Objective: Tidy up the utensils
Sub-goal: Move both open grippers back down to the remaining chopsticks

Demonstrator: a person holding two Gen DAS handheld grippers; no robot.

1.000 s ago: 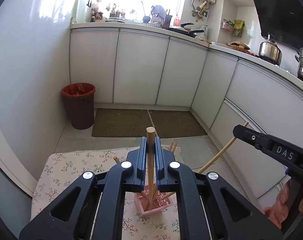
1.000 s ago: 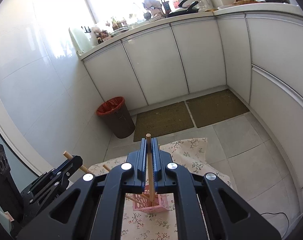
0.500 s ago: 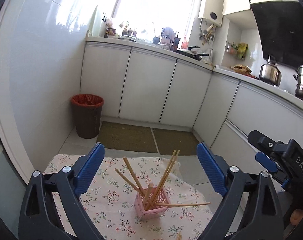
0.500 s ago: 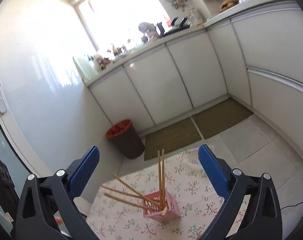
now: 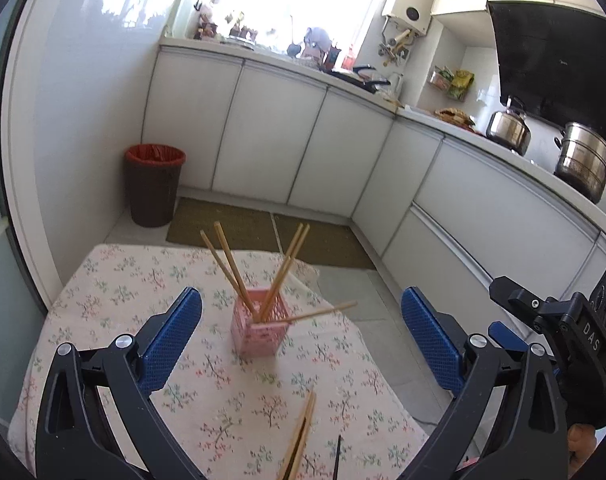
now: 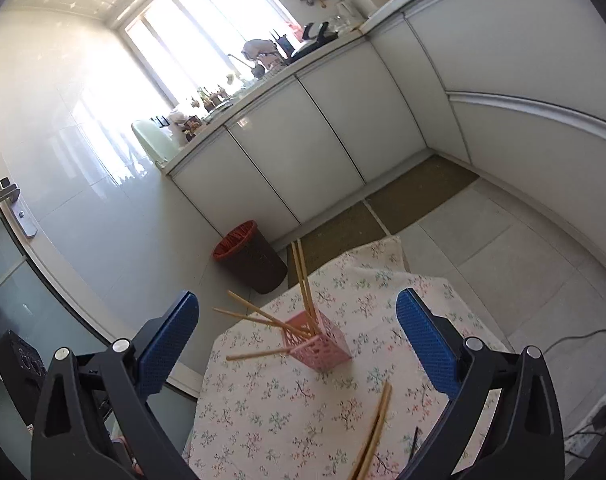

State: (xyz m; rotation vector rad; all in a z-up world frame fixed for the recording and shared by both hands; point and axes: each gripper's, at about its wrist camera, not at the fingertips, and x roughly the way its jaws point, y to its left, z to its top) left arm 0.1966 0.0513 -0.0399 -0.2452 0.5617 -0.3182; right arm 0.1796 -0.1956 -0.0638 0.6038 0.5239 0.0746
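step in hand: between placements; nothing is carried, and a fresh pick from the tabletop is judged to be due.
left tongs [image 5: 301, 330]: spread wide, blue pads far apart, nothing held; raised above the near side of the tabletop, with the holder seen between the pads.
right tongs [image 6: 297, 330]: likewise wide apart and empty; seen from the left wrist view at the right edge.
pink holder [image 5: 257, 326]: upright on the floral tabletop [image 5: 115, 280], near its middle.
sticks in holder [image 5: 229, 266]: five chopsticks are counted inside; two lean left, two lean right, and one is tipped low over the rim toward the right.
loose chopsticks [image 5: 299, 436]: a pair is left lying on the cloth, close together and near the front edge, well apart from the holder.
dark stick [image 5: 338, 456]: a thin dark item lies just beside the pair; its nature cannot be told.
next move: one set of tongs would need to be lowered over the loose pair, aligned across the shafts and closed on them.
caution: the low-lying stick may be knocked out if the holder is brushed.
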